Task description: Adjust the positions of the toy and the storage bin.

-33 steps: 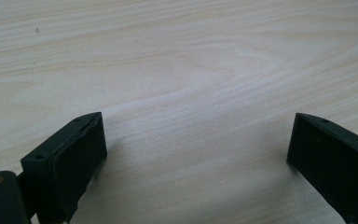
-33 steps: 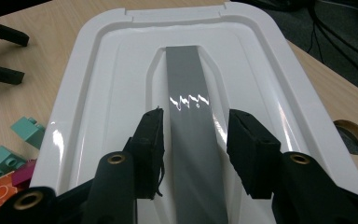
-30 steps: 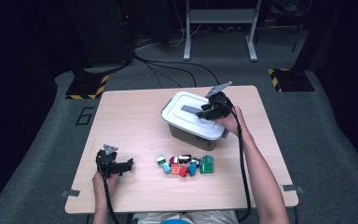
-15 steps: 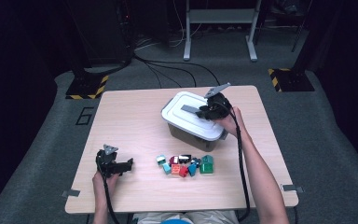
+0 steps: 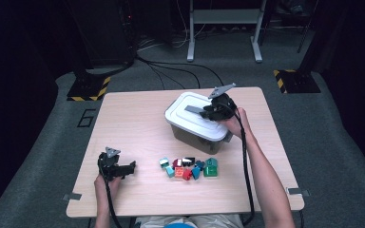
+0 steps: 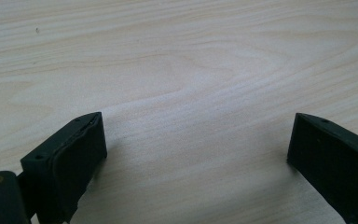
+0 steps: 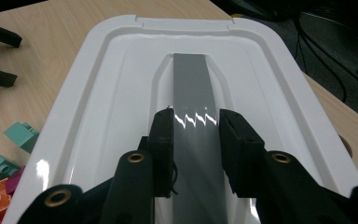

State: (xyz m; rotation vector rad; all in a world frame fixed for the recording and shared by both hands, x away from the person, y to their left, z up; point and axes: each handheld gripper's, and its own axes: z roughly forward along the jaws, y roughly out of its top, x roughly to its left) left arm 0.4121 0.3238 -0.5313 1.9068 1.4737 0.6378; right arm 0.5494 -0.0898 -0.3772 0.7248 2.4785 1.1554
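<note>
A white lidded box (image 5: 190, 124) stands right of the table's middle. Its lid (image 7: 121, 93) has a grey handle strip (image 7: 193, 84) along the centre. My right gripper (image 7: 196, 126) sits on top of the lid with both pads pressed against the sides of that strip; it also shows over the box (image 5: 208, 113) in the high view. My left gripper (image 5: 132, 168) rests near the front left of the table. In the left gripper view its jaws (image 6: 196, 140) stand wide apart over bare wood.
Several small coloured bricks (image 5: 187, 167) lie in a cluster in front of the box. The wooden table (image 5: 128, 123) has bare room at the left and back. Cables and stand legs (image 5: 221, 28) are on the floor beyond.
My right gripper has shifted slightly left over the lid and settled on the grey handle. The left hand has stayed put.
</note>
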